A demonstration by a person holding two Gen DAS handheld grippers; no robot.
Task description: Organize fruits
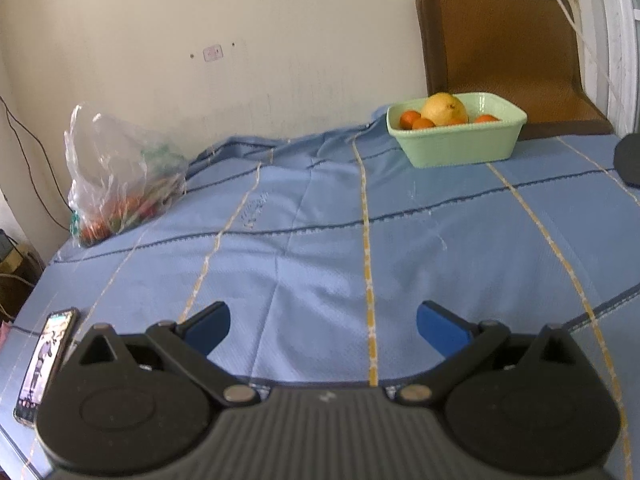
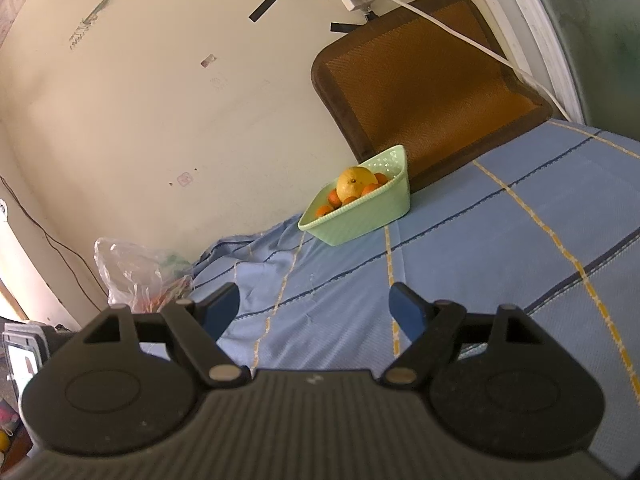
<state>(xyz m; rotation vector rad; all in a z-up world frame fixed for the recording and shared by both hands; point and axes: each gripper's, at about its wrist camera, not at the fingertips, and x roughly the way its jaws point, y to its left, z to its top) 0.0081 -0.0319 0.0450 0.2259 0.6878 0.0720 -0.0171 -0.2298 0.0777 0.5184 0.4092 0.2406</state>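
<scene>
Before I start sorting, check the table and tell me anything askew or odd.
The blue tablecloth is rumpled and bunched along the wall edge, between the plastic bag and the green basket. A phone lies at the table's near left edge. Nothing looks spilled.

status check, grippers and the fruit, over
Left gripper open, empty. Right gripper open, empty. Fruit in green basket by the chair; plastic bag far left. Cloth between bare.

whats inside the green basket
The green basket holds one large yellow citrus fruit on top and several small oranges around it. Its walls and the big fruit hide whatever lies lower down, so the full count cannot be told.
</scene>
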